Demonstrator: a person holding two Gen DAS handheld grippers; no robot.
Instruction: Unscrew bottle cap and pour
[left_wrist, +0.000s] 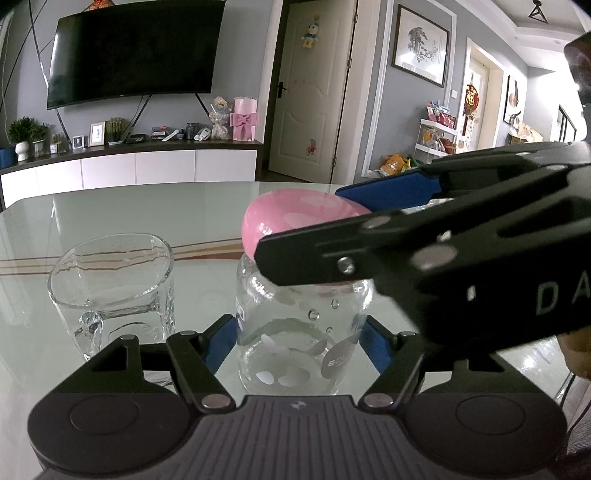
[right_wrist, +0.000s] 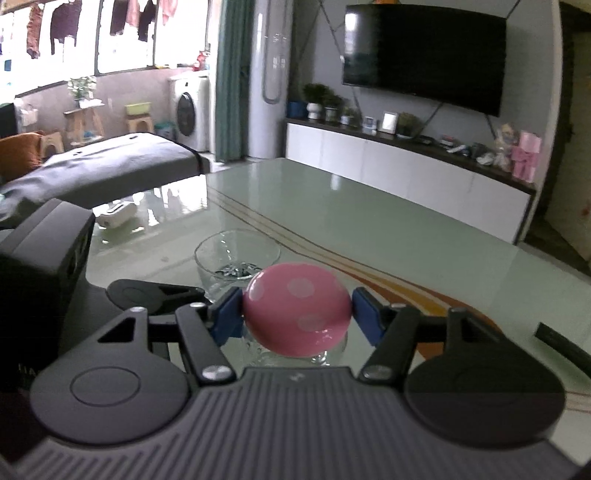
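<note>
A clear glass bottle with white spots stands upright on the glass table. My left gripper is shut on its body, blue pads on both sides. The bottle's pink spotted cap sits on top. My right gripper comes in from the right and is shut on the cap; in the right wrist view the cap sits between the blue pads of that gripper. An empty clear drinking glass stands just left of the bottle, and shows beyond the cap in the right wrist view.
The pale green table stretches ahead to a far edge. A dark flat object lies at its right side. Beyond stand a TV cabinet, a door and a grey sofa. The left gripper's body is close on the left.
</note>
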